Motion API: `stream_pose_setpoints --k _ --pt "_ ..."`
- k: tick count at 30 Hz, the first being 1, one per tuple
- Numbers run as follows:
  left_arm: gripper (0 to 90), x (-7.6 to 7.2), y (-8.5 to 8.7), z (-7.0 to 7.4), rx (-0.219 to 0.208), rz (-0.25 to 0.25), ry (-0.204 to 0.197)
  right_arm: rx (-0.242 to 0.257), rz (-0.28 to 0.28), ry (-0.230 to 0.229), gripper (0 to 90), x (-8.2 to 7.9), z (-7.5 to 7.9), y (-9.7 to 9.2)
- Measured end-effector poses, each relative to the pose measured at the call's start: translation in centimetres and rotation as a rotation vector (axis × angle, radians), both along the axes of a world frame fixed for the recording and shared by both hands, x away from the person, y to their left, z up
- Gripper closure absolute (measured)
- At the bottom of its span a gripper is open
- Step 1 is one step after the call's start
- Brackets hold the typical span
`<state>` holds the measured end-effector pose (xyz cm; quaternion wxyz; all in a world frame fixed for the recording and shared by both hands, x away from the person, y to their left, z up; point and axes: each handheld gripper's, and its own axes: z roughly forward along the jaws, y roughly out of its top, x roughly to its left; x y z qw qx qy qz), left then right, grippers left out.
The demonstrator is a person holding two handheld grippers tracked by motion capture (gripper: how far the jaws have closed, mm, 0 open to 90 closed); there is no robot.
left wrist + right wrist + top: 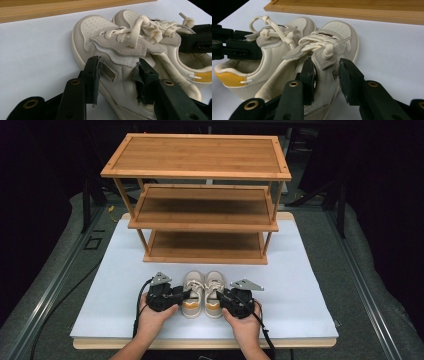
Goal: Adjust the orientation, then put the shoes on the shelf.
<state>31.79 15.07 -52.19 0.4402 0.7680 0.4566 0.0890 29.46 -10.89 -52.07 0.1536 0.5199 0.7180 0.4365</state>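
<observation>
Cream leather and grey suede make up the pair of small shoes, which stand side by side on the white table just in front of the bamboo shoe rack. Each shoe's long axis runs straight toward the rack: toes point at its lowest shelf, the mustard-yellow heels point back toward the person.

From the high view, the left gripper comes in at the left shoe from the side away from its partner, and the right gripper at the right shoe from the opposite side, both near the heels, well short of the rack.

Up close, the left gripper view shows its two black jaws astride the left shoe's upper below the laces, one on the outer side wall, the other against the inner side by the tongue; the pads lie on the leather, grasping that shoe. It also shows perforated toe caps and a metal tag, too small to make out from above.

In the right gripper view, one jaw sits in the gap between the shoes against the right shoe; the other stands just off its outer wall, so this gripper is parted around the shoe, not clamped. This view also shows the left shoe's yellow heel lining.
</observation>
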Motion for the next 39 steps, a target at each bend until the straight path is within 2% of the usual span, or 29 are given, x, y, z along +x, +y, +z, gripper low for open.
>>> stream_pose_setpoints --k 12,16,18,19,20,21,23,26,29,31,34,39 --pt "55.5 -0.3 0.1 -0.2 -0.058 0.004 0.019 0.016 0.006 -0.001 62.0 -0.7 -0.1 0.4" --pt "53.8 -0.2 0.2 -0.2 -0.066 -0.003 0.020 0.033 0.016 -0.002 59.5 -0.6 -0.1 0.1" --pt "52.8 -0.3 0.2 -0.2 -0.064 -0.006 0.018 0.049 0.022 0.000 58.5 -0.6 -0.2 0.0" --pt "52.3 -0.3 0.2 -0.2 -0.067 -0.006 0.016 0.038 0.021 0.000 58.2 -0.7 -0.1 -0.1" --pt "51.8 -0.4 0.2 -0.3 -0.071 -0.002 0.007 0.040 0.019 -0.018 57.0 -0.8 -0.1 -0.1" --pt "51.3 -0.4 0.3 -0.2 -0.072 -0.004 0.002 0.018 0.005 -0.041 55.3 -1.0 -0.1 0.0" --pt "50.3 -0.7 0.3 -0.1 -0.073 -0.007 -0.017 0.011 0.003 -0.059 52.9 -1.3 0.0 -0.1" --pt "49.1 -1.0 0.5 0.0 -0.076 -0.004 -0.033 0.000 -0.003 -0.062 51.5 -1.5 0.0 -0.1" --pt "48.4 -1.3 0.8 -0.1 -0.078 0.003 -0.040 0.017 0.001 -0.082 51.2 -1.8 0.2 -0.2" --pt "48.1 -1.3 0.9 -0.1 -0.073 0.015 -0.038 0.019 0.004 -0.084 51.2 -1.8 0.3 0.0" --pt "47.5 -1.4 1.0 0.1 -0.091 0.032 -0.036 0.016 0.015 -0.082 51.0 -1.9 0.3 0.2" --pt "47.8 -1.7 0.5 -0.1 -0.091 0.055 -0.042 0.019 0.007 -0.071 50.9 -1.9 0.2 0.3"
